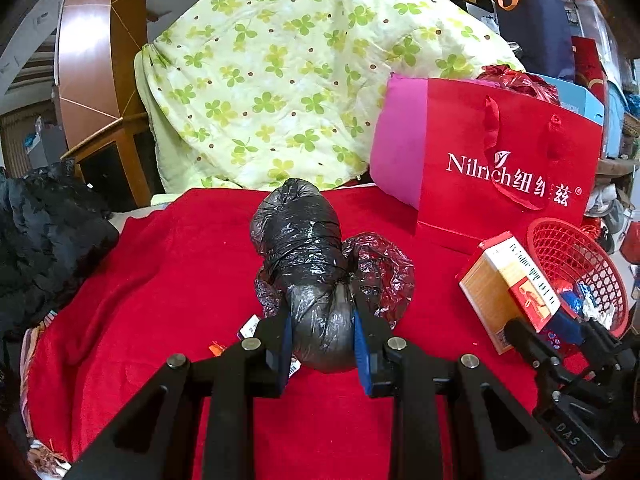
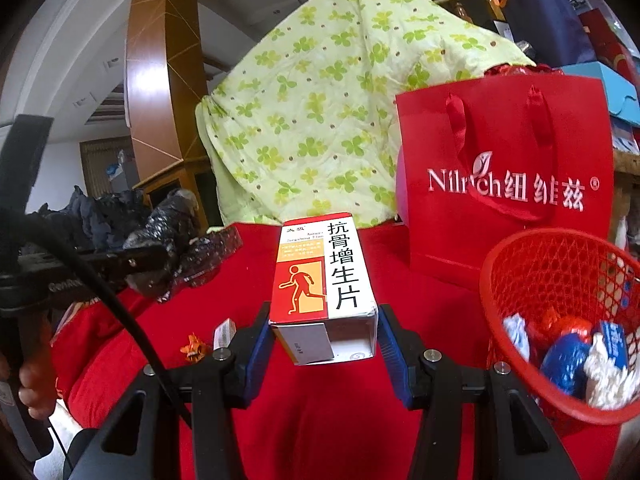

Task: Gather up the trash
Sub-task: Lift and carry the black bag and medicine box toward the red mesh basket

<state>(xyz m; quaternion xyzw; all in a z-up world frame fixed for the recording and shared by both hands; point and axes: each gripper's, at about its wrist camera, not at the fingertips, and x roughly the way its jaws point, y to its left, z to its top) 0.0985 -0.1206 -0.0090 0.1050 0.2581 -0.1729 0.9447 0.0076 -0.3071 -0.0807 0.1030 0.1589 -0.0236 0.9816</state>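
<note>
Holding two pieces of trash at once, we have the left claw [image 1: 322, 330] squeezed nearly shut on a black plastic bag [image 1: 308, 248], soft, crinkly and light, pinched at its bunched end above the red cloth [image 1: 180, 280]. Our right claw [image 2: 324, 340] grips a cardboard medicine box [image 2: 324, 280] by its side walls, part open: stiff but crushable, so gently. The red basket [image 2: 560, 272] stands just beside it.
</note>
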